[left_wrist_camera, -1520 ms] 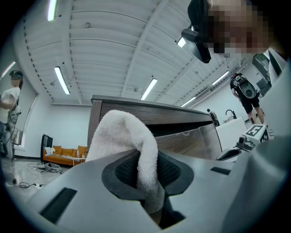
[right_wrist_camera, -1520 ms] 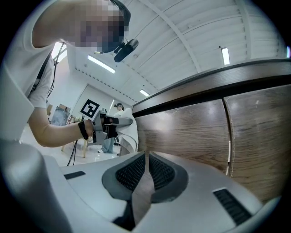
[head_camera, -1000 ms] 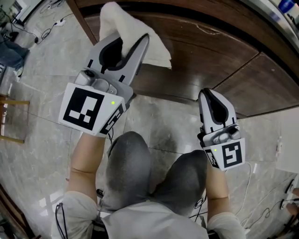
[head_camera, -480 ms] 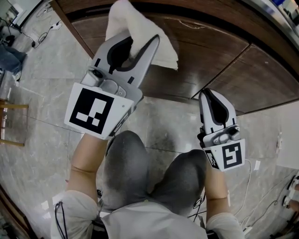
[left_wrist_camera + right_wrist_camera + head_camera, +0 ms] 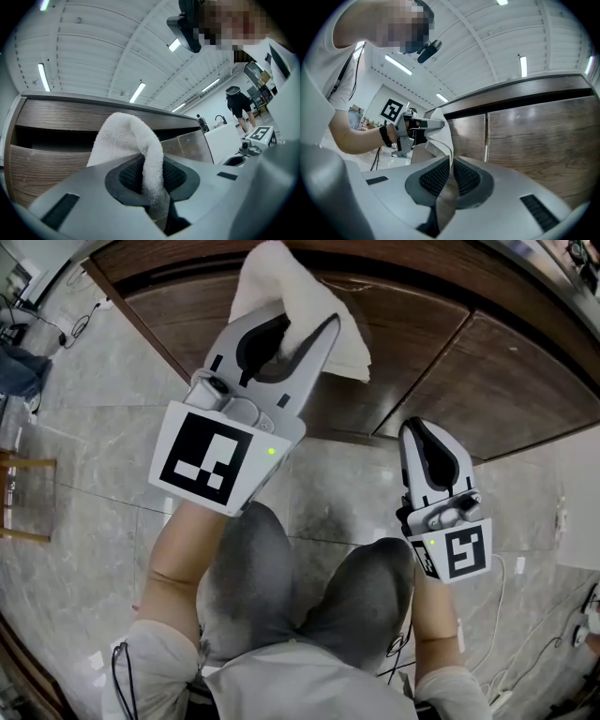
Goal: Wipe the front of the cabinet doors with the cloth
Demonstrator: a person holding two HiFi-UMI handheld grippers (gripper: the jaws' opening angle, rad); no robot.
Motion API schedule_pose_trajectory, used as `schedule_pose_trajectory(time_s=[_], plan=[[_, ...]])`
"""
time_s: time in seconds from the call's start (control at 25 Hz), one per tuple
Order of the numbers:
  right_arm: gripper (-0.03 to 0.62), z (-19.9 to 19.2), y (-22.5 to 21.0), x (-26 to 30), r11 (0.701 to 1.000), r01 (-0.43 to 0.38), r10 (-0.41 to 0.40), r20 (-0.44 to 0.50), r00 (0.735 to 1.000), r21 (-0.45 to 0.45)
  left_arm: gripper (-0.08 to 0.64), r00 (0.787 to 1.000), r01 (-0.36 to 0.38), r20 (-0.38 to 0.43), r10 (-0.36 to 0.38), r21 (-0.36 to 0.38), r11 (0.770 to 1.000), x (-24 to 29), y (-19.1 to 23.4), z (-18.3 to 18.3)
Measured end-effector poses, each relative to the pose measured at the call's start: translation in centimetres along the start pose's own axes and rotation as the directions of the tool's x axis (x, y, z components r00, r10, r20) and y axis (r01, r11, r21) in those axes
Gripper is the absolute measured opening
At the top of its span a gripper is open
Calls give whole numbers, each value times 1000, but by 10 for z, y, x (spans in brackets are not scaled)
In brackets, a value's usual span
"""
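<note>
A white cloth point(image 5: 292, 298) is pinched in my left gripper point(image 5: 300, 332), which is shut on it and holds it against the dark wood cabinet door point(image 5: 427, 320). In the left gripper view the cloth point(image 5: 125, 140) loops up out of the jaws in front of the cabinet point(image 5: 51, 117). My right gripper point(image 5: 427, 433) is shut with nothing in it and hangs below the doors' lower edge, off the wood. In the right gripper view it point(image 5: 451, 165) faces the doors point(image 5: 534, 136), with the left gripper point(image 5: 417, 127) and cloth point(image 5: 440, 136) to its left.
A second door point(image 5: 534, 390) adjoins on the right across a thin seam. The person's knees point(image 5: 309, 587) are over a grey tiled floor point(image 5: 103, 409). A wooden stool point(image 5: 19, 493) stands at the left, and cables point(image 5: 511, 615) lie at the lower right.
My left gripper has carried the cloth to the right across the door front. The right gripper has stayed where it was.
</note>
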State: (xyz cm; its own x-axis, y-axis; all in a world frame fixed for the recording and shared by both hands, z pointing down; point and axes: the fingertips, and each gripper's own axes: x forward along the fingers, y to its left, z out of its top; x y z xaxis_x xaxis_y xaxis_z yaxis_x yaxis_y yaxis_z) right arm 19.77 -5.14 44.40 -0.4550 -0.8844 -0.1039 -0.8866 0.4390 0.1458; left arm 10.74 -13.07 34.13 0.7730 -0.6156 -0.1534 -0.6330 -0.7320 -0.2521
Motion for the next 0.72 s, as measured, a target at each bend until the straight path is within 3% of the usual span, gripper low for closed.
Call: schedule_pose_trajectory(time_s=[0.28,0.72], plan=[[49,-8,-47,-45,1000,19,-19,0,1000,7,78,999,52,4,-52,10,999,55,-67,5],[49,1,-27,-41,997,74,-74,-13,997,-17,78,994,97,50,-98,28,995,55,-71,8]])
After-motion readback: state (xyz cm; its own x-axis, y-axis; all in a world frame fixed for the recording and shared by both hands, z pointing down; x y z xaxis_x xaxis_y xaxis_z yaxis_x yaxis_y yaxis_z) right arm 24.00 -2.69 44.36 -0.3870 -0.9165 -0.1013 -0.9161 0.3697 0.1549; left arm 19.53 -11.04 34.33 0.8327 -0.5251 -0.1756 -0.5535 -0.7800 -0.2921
